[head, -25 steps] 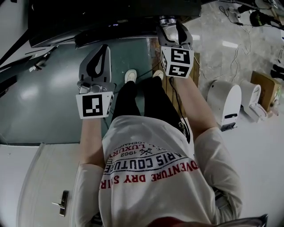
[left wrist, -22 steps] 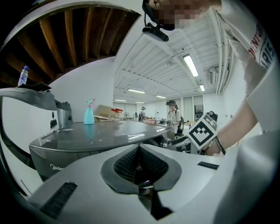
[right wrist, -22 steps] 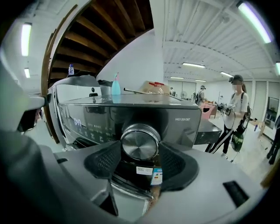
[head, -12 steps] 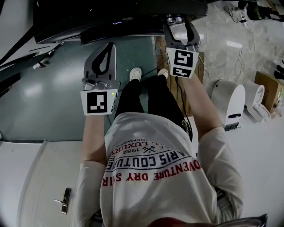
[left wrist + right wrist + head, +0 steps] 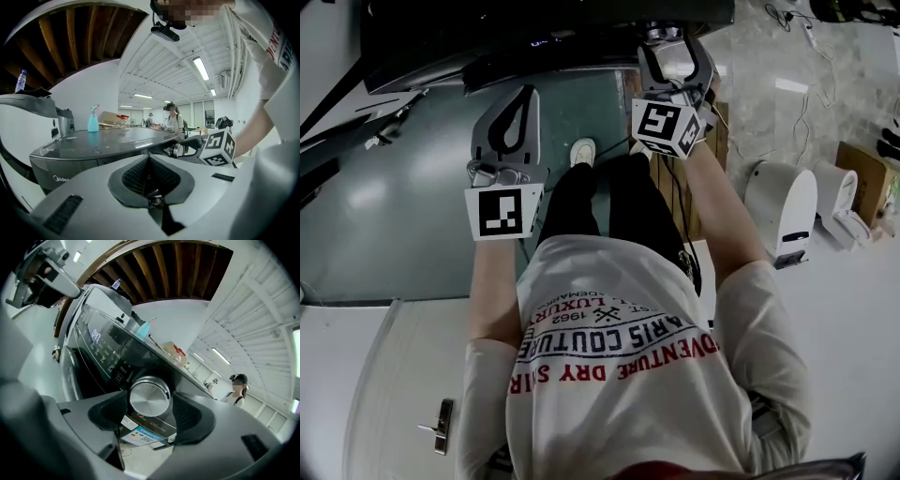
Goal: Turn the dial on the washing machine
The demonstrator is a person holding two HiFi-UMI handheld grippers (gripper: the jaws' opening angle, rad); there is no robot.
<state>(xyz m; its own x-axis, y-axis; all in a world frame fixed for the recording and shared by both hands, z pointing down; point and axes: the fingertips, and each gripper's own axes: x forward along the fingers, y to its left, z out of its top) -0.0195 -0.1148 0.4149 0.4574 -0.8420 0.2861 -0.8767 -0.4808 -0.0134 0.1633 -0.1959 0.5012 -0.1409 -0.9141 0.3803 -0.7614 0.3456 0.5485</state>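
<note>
The washing machine (image 5: 103, 352) has a dark control panel with a round silver dial (image 5: 149, 397). My right gripper (image 5: 150, 407) is at the dial, one pad on each side of it. Its jaws are opening, and a thin gap shows between each pad and the dial's rim. In the head view the right gripper (image 5: 667, 39) reaches up to the dial (image 5: 664, 33) under the machine's front edge (image 5: 534, 47). My left gripper (image 5: 517, 92) hangs apart to the left, in front of the machine door, shut with nothing in it.
A teal spray bottle (image 5: 93, 119) stands on the machine's top (image 5: 117, 138). White appliances (image 5: 778, 211) and a cardboard box (image 5: 862, 183) sit on the floor at the right. People stand far off (image 5: 173, 117). A wooden panel (image 5: 712, 136) is beside the machine.
The right gripper has rolled at the dial: its marker cube now sits tilted. The left gripper has barely moved.
</note>
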